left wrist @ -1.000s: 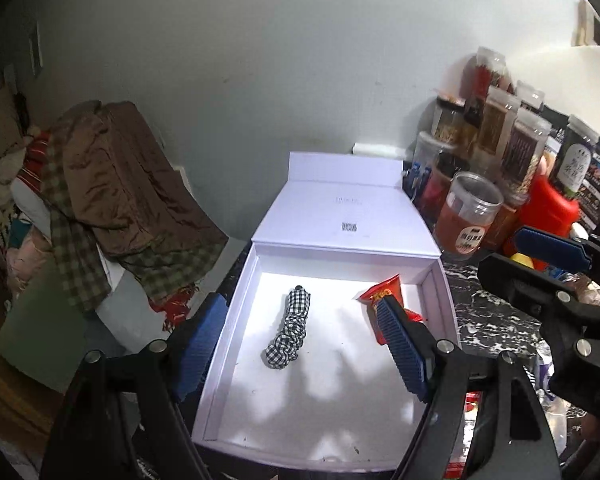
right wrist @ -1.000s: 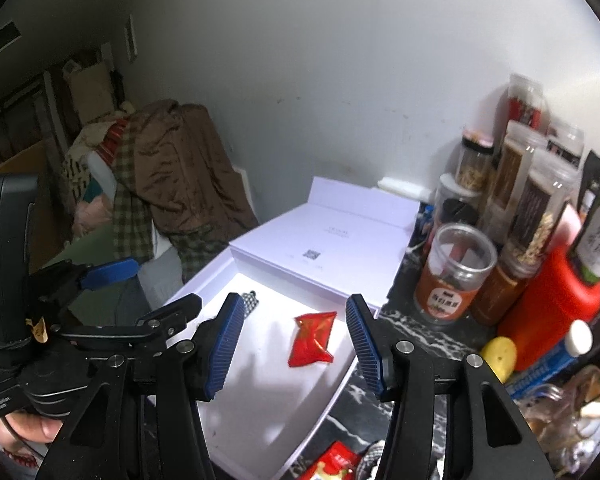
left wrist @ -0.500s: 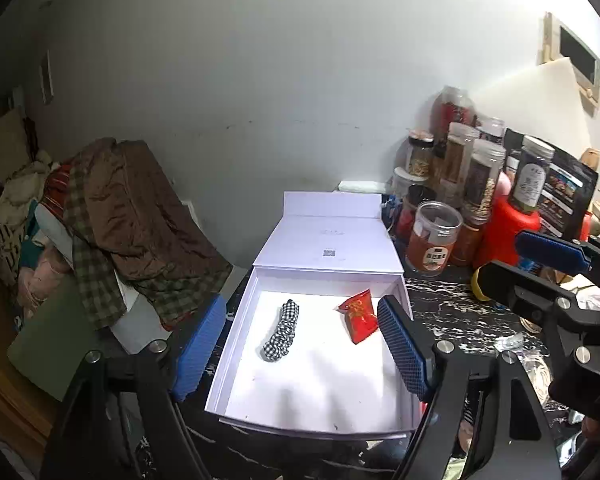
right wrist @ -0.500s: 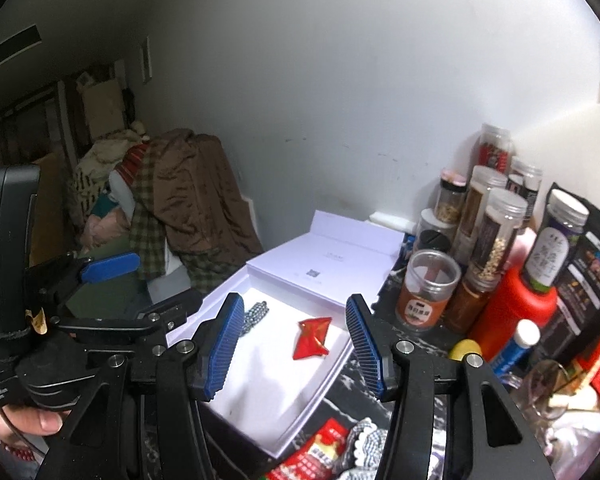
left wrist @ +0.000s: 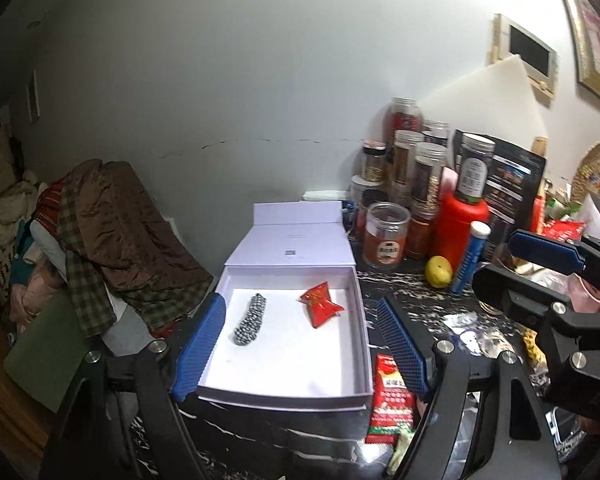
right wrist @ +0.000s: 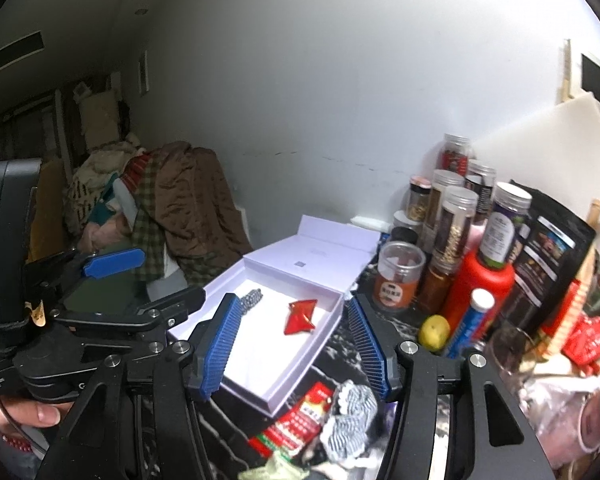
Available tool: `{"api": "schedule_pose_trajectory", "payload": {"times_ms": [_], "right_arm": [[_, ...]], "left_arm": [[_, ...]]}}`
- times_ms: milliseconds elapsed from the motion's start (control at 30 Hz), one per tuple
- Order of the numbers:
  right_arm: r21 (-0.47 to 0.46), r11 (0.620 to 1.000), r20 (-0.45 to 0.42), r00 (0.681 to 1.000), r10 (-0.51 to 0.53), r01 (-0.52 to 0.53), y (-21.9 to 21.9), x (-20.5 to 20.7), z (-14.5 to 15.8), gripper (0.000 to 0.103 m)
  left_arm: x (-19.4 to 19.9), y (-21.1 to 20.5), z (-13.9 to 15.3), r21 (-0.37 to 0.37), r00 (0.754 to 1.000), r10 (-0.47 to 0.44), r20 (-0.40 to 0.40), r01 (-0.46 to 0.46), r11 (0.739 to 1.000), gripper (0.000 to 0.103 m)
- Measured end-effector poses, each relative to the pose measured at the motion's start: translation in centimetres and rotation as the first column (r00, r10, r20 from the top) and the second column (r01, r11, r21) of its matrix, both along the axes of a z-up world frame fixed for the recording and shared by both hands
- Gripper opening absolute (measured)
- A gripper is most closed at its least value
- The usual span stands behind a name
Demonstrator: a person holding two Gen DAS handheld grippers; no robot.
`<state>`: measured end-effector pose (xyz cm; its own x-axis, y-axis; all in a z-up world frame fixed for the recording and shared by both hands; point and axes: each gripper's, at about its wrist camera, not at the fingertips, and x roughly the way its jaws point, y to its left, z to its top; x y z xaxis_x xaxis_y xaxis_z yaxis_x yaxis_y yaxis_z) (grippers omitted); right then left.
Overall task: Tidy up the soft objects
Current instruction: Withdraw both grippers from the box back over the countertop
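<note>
Both tongs are seen spread wide with nothing held: the left gripper [left wrist: 300, 344] is poised over the near end of the white box [left wrist: 364, 344], and the right gripper [right wrist: 294, 346] is held over that box's near right corner. Nearest of all, just below the right gripper's fingers, a striped blue-and-white fabric piece [right wrist: 348, 416] is seen lying crumpled on the dark marble counter [right wrist: 340, 344], touching a flat red snack packet [right wrist: 300, 416]. This cloth is judged to be light, limp and easily bunched; it would best be pinched at its thickest gathered fold, so that it is lifted whole rather than trailing. Further ahead, between the left gripper's fingers, a checked fabric roll [left wrist: 251, 319] is seen on the box floor toward the left finger, and a small red sachet [left wrist: 320, 304] toward the right finger, the two well apart. The sachet is judged slick and puffy, likely to slip unless taken across its middle. Beyond the box, its opened lid [left wrist: 292, 248] is laid back toward the wall.
</note>
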<state>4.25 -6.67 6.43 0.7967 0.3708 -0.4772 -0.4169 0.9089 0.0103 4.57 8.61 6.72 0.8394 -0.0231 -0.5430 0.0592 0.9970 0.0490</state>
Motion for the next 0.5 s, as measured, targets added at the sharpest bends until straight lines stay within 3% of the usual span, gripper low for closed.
{"api": "schedule_pose_trajectory", "payload": {"times_ms": [500], "right_arm": [[0.011,0.998,-0.017,0.998,-0.054,0.054,-3.5,-5.4,-1.6,0.056]], "left_arm": [[-4.6,-4.3,-1.4,0.005,0.991,-0.136,0.005,0.136,0.991,0.078]]}}
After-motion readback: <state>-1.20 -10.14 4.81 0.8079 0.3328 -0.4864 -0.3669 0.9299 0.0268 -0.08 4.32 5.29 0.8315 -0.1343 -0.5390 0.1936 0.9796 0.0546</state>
